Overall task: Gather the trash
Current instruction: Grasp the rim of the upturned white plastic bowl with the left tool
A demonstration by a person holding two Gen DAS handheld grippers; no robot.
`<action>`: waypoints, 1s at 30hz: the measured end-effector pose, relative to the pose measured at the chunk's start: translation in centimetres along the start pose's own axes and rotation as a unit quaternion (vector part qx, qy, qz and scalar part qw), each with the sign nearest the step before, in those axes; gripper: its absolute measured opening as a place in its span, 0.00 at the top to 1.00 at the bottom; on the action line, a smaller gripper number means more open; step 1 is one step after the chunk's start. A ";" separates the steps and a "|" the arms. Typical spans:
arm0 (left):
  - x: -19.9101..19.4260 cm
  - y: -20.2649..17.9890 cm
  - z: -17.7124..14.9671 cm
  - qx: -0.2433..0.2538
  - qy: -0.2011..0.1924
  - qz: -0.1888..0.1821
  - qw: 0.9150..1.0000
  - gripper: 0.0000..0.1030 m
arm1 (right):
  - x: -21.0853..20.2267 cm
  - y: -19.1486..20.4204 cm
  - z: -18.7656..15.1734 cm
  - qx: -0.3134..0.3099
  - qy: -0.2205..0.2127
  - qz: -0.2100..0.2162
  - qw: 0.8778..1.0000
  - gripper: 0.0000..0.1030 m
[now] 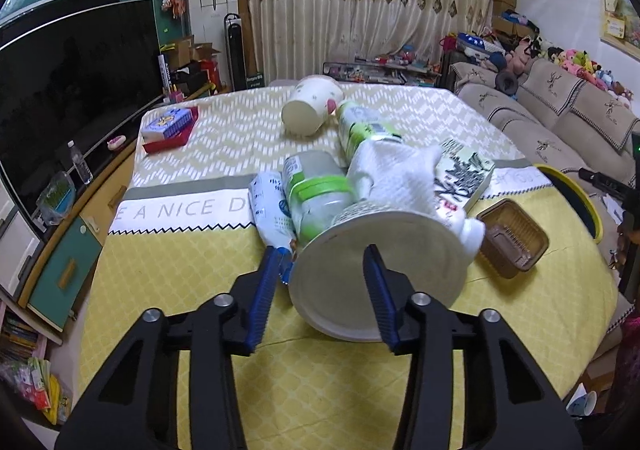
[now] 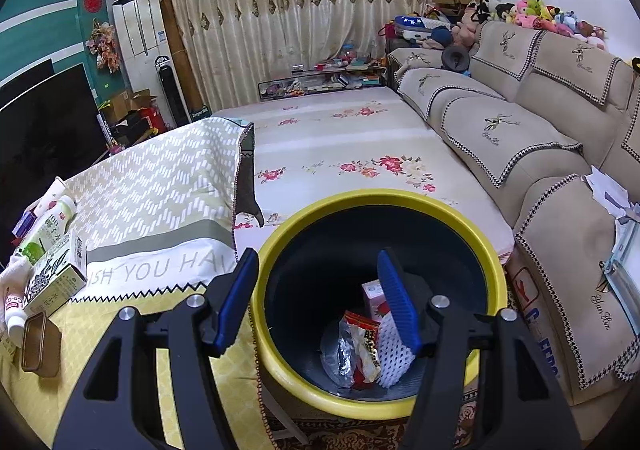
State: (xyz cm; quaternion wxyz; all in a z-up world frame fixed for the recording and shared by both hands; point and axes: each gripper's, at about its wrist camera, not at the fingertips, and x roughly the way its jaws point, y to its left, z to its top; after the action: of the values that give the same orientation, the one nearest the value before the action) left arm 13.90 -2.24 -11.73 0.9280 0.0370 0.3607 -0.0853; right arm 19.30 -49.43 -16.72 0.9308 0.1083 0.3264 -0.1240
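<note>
On the near part of the yellow tablecloth (image 1: 168,290), we hold our left gripper (image 1: 320,290) with jaws spread wide around the base of a tipped white paper cup (image 1: 360,274), gripping nothing. Just beyond it lie a clear jar (image 1: 316,190) and a crumpled tissue (image 1: 396,174). Over the yellow-rimmed bin (image 2: 496,262) on the right, our right gripper (image 2: 316,298) hangs wide open and empty above a wrapper (image 2: 364,346) and white foam netting (image 2: 394,354).

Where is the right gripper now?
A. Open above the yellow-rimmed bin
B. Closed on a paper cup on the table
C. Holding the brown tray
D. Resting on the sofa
A: in the right wrist view the right gripper is open and empty over the yellow-rimmed bin, which already holds wrappers.
</note>
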 end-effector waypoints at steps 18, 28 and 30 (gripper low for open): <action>-3.4 -2.0 0.7 0.024 -0.041 0.028 0.998 0.94 | 0.0 0.2 -0.2 0.002 -0.002 0.008 1.000 0.43; -8.9 -5.3 4.0 0.038 -0.099 -0.015 0.994 0.94 | -1.1 -1.3 -0.3 0.018 -0.012 0.010 1.000 0.43; -9.6 -6.5 4.9 0.046 -0.111 -0.026 0.992 0.94 | -1.2 -1.7 -0.3 0.021 -0.014 0.009 1.000 0.43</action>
State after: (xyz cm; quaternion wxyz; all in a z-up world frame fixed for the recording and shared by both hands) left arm 9.02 -8.00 -1.70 0.9571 0.0603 0.2520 -0.1299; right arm 17.67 -50.75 -16.38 0.9340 0.1292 0.3092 -0.1239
